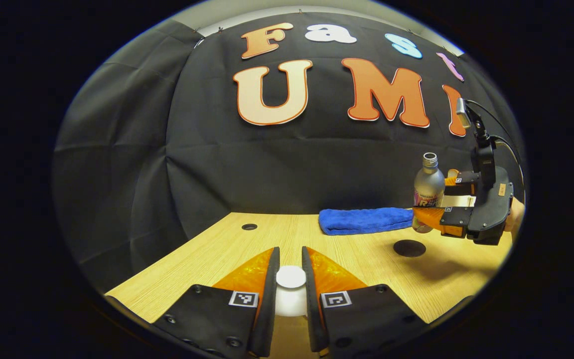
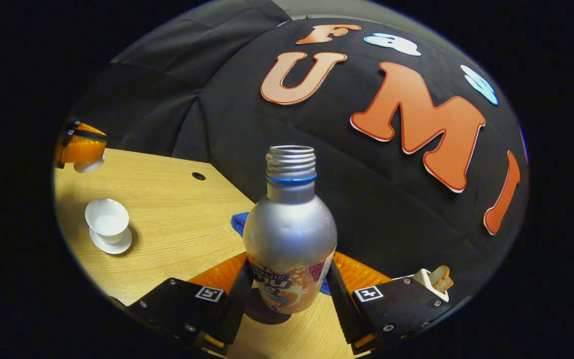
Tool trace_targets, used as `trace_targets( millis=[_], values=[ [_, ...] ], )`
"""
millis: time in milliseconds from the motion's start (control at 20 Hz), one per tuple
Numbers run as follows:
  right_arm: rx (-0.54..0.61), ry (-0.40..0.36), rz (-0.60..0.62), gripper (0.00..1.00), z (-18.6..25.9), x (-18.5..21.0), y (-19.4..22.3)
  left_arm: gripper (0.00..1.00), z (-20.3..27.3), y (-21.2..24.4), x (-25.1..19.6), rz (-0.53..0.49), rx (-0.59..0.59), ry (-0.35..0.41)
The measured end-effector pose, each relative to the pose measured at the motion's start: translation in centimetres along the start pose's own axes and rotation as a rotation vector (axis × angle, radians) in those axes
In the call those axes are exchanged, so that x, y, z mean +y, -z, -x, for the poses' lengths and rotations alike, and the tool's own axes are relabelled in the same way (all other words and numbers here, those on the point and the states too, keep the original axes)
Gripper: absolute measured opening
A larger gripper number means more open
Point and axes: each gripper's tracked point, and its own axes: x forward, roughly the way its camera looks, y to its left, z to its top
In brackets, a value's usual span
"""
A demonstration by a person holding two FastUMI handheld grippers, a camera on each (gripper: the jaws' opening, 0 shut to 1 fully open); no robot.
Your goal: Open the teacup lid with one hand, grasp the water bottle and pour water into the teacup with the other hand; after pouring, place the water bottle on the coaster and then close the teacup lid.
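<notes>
My left gripper (image 1: 291, 252) is shut on the white teacup lid (image 1: 291, 278) and holds it above the wooden table (image 1: 207, 259). In the right gripper view that lid (image 2: 89, 165) hangs at the far left, up and away from the open white teacup (image 2: 107, 217) on its saucer (image 2: 113, 246). My right gripper (image 2: 291, 264) is shut on the silver water bottle (image 2: 289, 229), which is upright and uncapped. The bottle (image 1: 428, 185) floats just above the dark round coaster (image 1: 409, 248), which shows under its base as a coaster (image 2: 266, 313).
A folded blue towel (image 1: 365, 220) lies at the back of the table, behind the bottle. A small round hole (image 1: 249, 227) sits in the tabletop near the cloth wall. A hand holds the right gripper at the far right.
</notes>
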Motion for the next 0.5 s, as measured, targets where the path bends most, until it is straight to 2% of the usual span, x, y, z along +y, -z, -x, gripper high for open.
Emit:
trace_targets(
  millis=[500],
  values=[
    [0.037, -0.039, -0.227, 0.8, -1.1, -0.4, 3.1, 0.32, -0.3, -0.6, -2.3, 0.007, -0.015, 0.027]
  ],
)
